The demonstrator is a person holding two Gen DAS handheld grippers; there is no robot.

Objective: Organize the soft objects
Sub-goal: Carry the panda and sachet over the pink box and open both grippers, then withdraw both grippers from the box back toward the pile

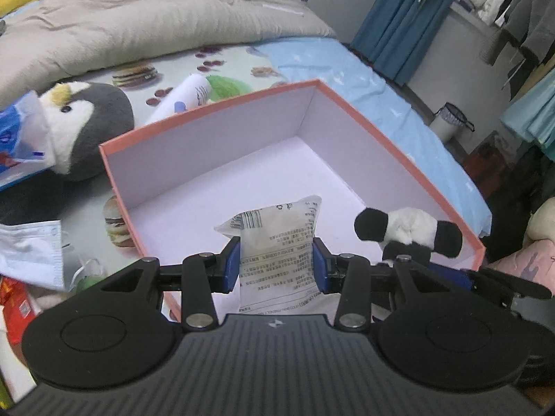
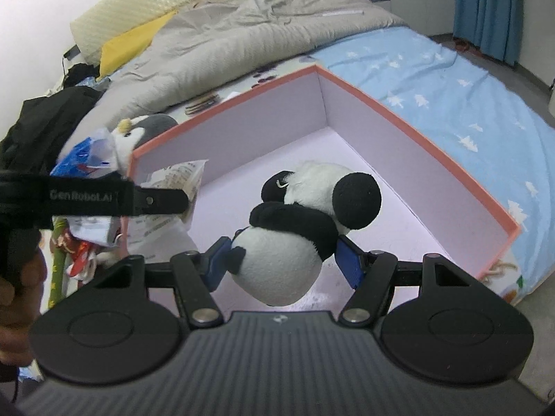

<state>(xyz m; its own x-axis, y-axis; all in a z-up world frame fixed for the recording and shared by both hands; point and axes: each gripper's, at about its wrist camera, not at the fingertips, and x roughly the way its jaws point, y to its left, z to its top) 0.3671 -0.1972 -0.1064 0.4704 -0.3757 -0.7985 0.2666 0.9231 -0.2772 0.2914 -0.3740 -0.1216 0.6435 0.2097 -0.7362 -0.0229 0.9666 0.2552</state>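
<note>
A pink-rimmed box (image 1: 215,111) with a pale lilac inside lies open on the bed. My left gripper (image 1: 276,264) is shut on a white printed packet (image 1: 277,239) and holds it over the box's near side. My right gripper (image 2: 283,260) is shut on a black-and-white panda plush (image 2: 298,235), also above the box (image 2: 416,128). In the left wrist view the panda (image 1: 409,228) hangs to the right of the packet. In the right wrist view the left gripper's arm and the packet (image 2: 177,176) appear at the box's left wall.
A grey penguin plush (image 1: 86,121) lies left of the box beside a blue-and-white bag (image 1: 17,138). A white tube (image 1: 184,97) lies behind the box, a face mask (image 1: 31,253) and red packaging (image 1: 14,305) at near left. A beige duvet (image 1: 138,10) covers the bed's far side.
</note>
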